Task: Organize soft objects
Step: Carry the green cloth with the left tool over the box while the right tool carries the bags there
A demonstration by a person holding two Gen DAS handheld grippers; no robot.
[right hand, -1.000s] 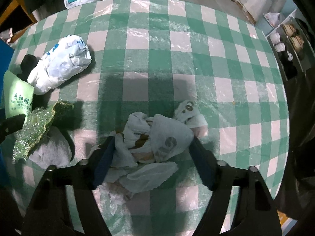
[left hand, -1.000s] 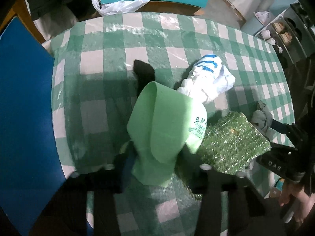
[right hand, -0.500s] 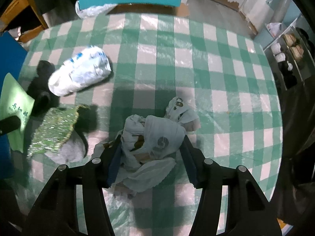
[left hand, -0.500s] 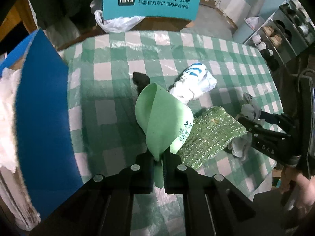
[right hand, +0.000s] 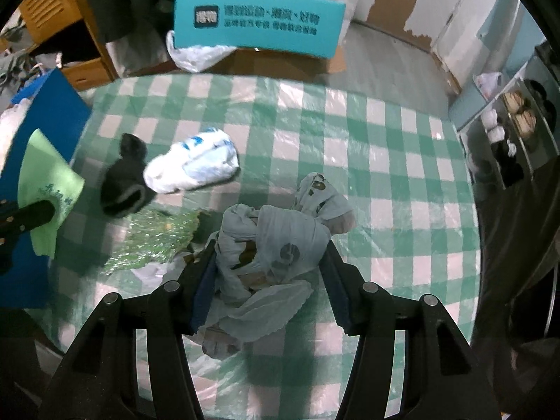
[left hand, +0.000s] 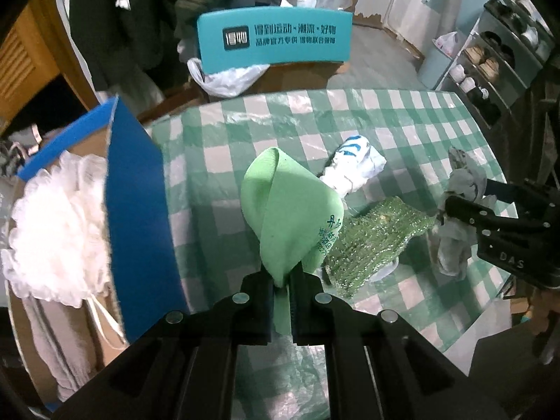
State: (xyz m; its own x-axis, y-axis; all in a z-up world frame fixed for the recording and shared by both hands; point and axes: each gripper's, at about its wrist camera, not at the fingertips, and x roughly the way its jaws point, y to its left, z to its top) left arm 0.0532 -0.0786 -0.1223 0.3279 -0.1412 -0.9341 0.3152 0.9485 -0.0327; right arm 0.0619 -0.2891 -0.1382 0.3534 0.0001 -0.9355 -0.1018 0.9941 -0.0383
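Left fingers point(left hand: 281, 280) pinch a green cloth point(left hand: 287, 210) tight; right fingers point(right hand: 269, 273) (half-spread) clamp a pale bundle point(right hand: 276, 255) between them.

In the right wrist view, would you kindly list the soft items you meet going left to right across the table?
Light green cloth in the left jaws → black sock → white-and-blue crumpled bag → pale grey printed cloth bundle between the right jaws.

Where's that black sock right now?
The black sock lies on the checked tablecloth, left of centre in the right wrist view, touching the white-and-blue bundle and just behind the sparkly green cloth.
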